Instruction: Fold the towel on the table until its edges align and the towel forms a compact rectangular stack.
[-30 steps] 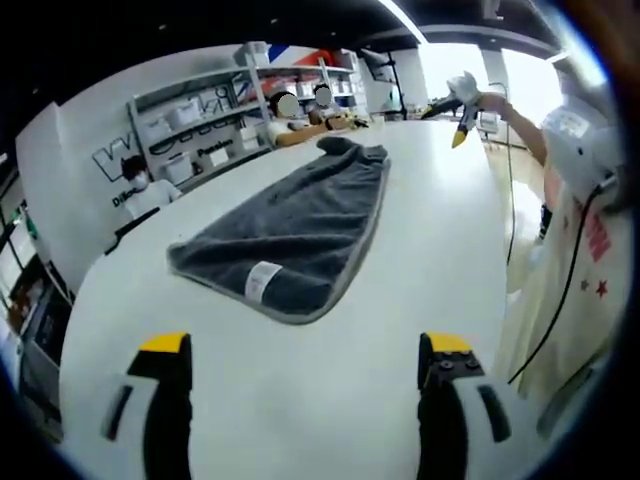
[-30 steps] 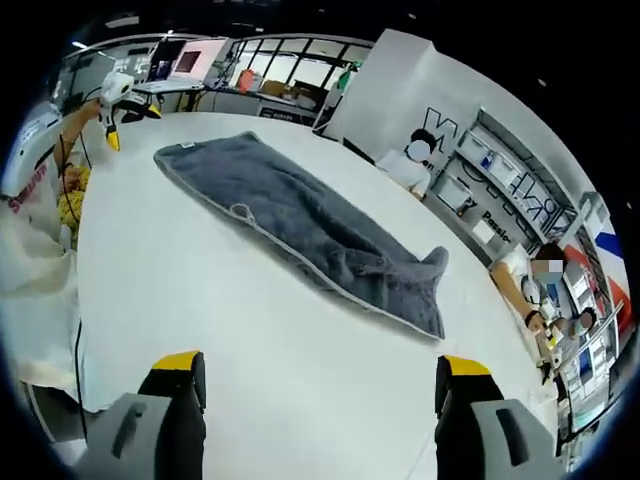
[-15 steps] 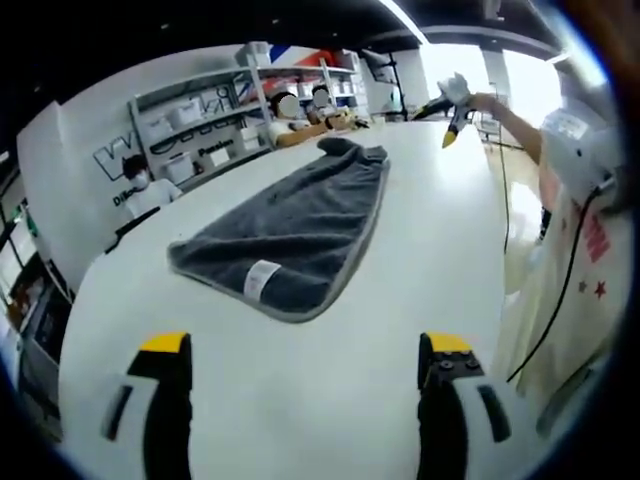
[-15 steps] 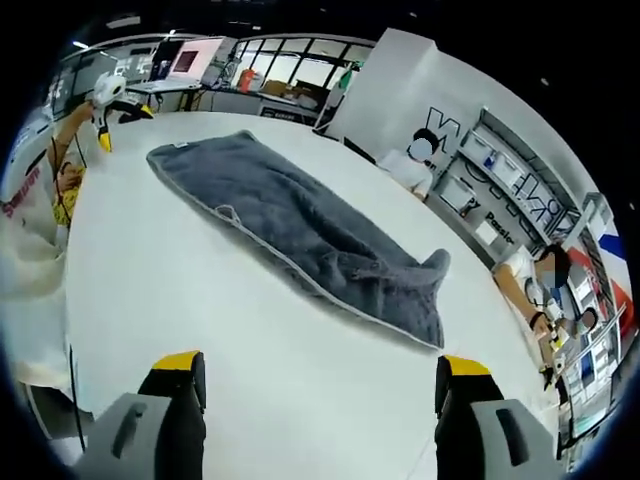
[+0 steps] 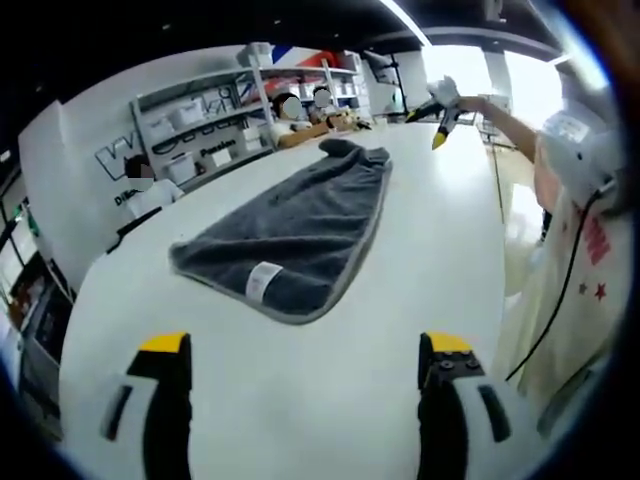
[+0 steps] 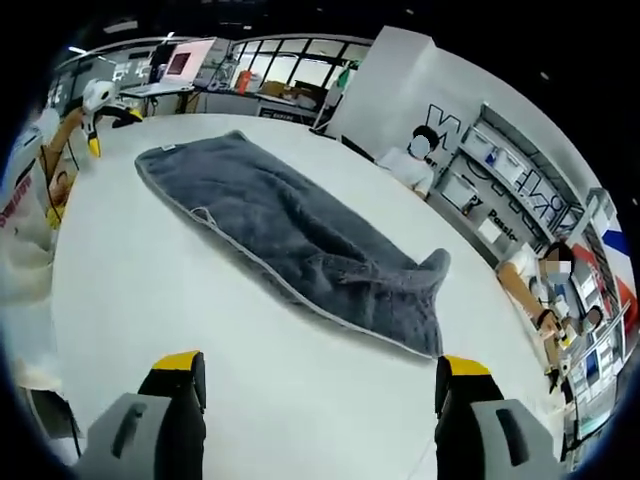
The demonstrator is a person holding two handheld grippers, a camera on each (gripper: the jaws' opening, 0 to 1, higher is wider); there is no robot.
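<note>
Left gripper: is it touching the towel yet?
Apart. The left gripper view shows bare table between the left gripper and the towel.

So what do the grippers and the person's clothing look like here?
Each gripper has two dark jaws capped with yellow tips on grey bodies: the left gripper and the right gripper. Seen from across the table, each also shows a white part above its yellow tips. The person wears a pale cream top with red lettering and small red stars; a black cable runs down its front.
</note>
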